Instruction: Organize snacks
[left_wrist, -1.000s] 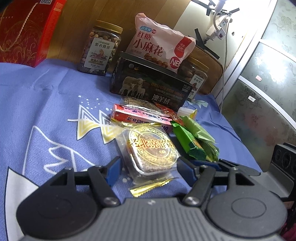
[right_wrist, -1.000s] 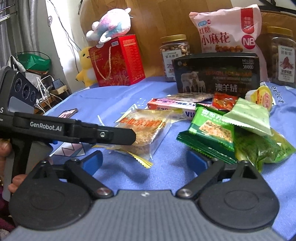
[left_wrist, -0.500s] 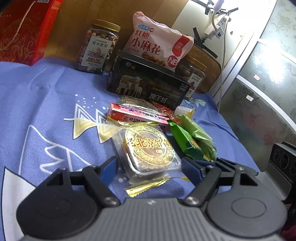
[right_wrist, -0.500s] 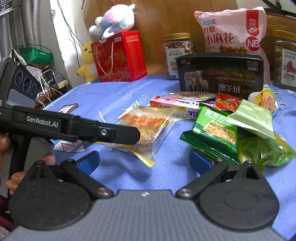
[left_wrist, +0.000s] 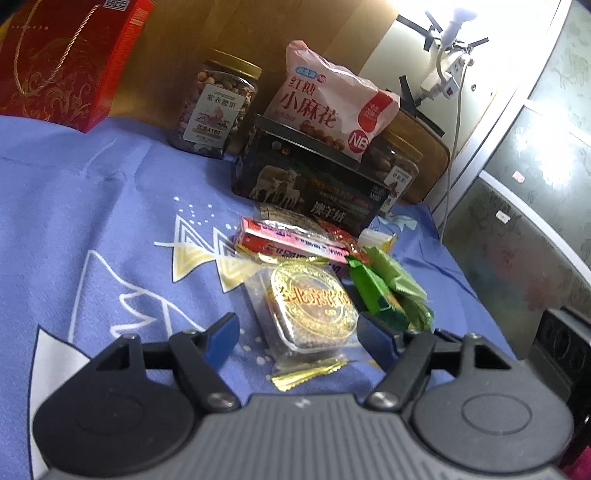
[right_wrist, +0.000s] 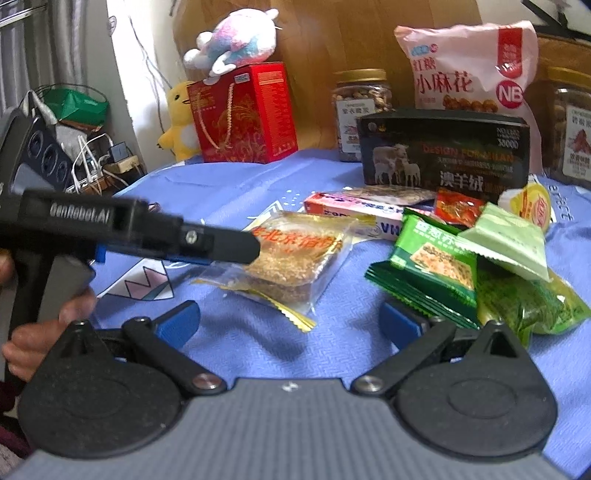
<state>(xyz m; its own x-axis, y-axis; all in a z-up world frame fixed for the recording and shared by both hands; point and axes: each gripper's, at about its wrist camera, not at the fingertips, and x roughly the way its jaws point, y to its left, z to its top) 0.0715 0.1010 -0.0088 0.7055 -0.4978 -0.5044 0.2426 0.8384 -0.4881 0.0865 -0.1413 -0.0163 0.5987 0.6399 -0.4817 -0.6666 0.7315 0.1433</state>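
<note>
A clear pack holding a round golden pastry (left_wrist: 310, 302) lies on the blue cloth (left_wrist: 92, 221). My left gripper (left_wrist: 299, 338) straddles its near end, jaws closing, with a gap still showing beside the left pad. In the right wrist view one finger of the left gripper (right_wrist: 221, 242) reaches over the same pack (right_wrist: 295, 258). My right gripper (right_wrist: 291, 321) stands open low over the cloth, with only the pack's gold seam near its gap. Green snack packets (right_wrist: 436, 266) lie just beyond its right fingertip.
Behind the pastry lie a pink-red carton (left_wrist: 295, 240), a dark sheep-print box (left_wrist: 314, 188), a pink snack bag (left_wrist: 328, 107) and two nut jars (left_wrist: 218, 107). A red gift box (right_wrist: 243, 114) with plush toys stands at the back left. A hand (right_wrist: 40, 321) holds the left gripper.
The left gripper's jaws widened a little around the pastry pack, then came in again. Both grippers have barely moved, and the pack lies where it was.
</note>
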